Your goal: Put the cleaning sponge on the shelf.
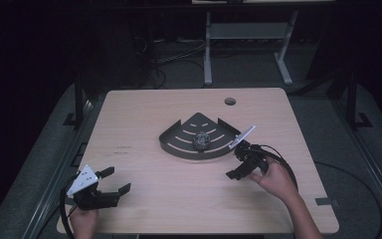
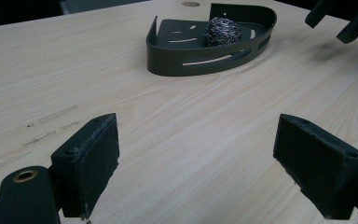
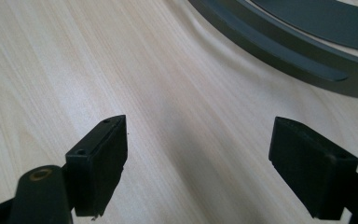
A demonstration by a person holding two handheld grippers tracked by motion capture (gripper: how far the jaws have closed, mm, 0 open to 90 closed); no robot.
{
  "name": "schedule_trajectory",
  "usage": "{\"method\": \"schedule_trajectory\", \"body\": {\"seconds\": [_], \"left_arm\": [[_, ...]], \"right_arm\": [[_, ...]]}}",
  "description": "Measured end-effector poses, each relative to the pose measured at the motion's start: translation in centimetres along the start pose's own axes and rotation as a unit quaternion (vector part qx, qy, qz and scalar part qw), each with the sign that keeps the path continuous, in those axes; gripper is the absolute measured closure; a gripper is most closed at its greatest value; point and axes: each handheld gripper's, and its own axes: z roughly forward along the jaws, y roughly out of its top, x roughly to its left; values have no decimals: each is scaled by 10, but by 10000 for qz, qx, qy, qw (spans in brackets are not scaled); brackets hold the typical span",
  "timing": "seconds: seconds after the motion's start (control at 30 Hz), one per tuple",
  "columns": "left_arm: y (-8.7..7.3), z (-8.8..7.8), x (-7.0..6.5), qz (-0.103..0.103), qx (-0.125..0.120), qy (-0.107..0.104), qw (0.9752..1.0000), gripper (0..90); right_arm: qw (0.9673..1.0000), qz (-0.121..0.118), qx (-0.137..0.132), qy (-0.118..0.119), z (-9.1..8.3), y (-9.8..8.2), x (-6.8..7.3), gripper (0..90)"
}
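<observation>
A dark quarter-round slotted tray [image 1: 175, 145] lies at the middle of the wooden table. A steel-wool scouring ball [image 1: 201, 140] rests inside it. My left gripper [image 1: 118, 179] stands open near the front left corner, far from the tray, with nothing between its jaws. In the left gripper view the jaws [image 2: 196, 163] frame bare wood, with the tray [image 2: 205, 60] and ball [image 2: 223, 31] beyond. My right gripper [image 1: 238, 162] is open just off the tray's right front rim. Its own view has empty jaws [image 3: 196, 163] and the tray wall [image 3: 279, 51] at the upper right.
A round cable hole [image 1: 230, 101] sits near the table's far edge. A white desk frame [image 1: 208, 50] and cables lie on the floor behind. Faint marks [image 1: 124, 149] show on the wood left of the tray. The right gripper's jaws [image 2: 340, 18] appear at the left gripper view's top right.
</observation>
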Motion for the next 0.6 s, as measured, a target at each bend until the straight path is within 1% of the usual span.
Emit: {"method": "schedule_trajectory", "body": {"seconds": [0.1, 0.33, 0.6], "left_arm": [[0, 0, 0, 0, -4, 7, 10000, 137], [0, 0, 0, 3, -1, 7, 10000, 137], [0, 0, -1, 24, 1, 0, 10000, 137]], "right_arm": [[10000, 26, -9, 22, 0, -3, 1, 188], [9999, 89, -47, 31, -1, -15, 3, 188], [9998, 151, -134, 2, -6, -28, 5, 189]]}}
